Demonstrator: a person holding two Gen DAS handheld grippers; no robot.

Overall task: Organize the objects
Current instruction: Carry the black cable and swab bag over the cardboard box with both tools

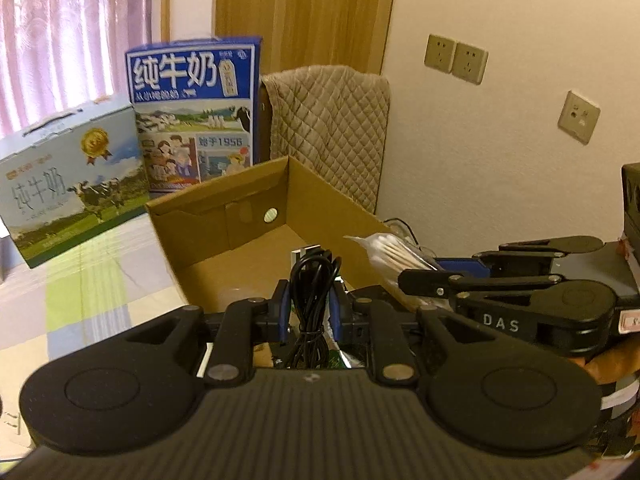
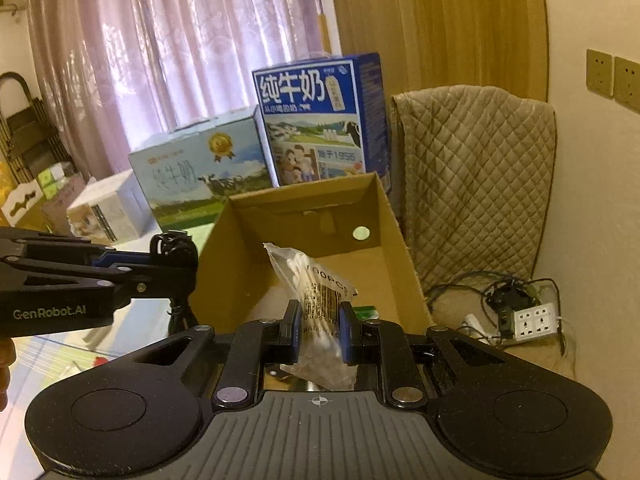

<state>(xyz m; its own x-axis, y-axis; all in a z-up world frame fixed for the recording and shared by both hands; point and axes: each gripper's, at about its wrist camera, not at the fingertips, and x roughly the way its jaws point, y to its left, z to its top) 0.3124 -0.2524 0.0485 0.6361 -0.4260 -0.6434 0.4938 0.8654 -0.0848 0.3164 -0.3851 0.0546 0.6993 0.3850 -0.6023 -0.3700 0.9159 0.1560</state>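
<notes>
The cardboard box (image 2: 394,240) stands open-topped on the desk (image 1: 80,280), in front of two milk cartons (image 2: 320,120) and beside a quilted cover (image 2: 480,184). The left tongs (image 1: 310,312) are clamped on a coiled black cable (image 1: 312,280), held just before the box's near wall. The right tongs (image 2: 320,330) grip a clear bag of cotton swabs (image 2: 316,280) at the box's near edge, close beside the left ones.
</notes>
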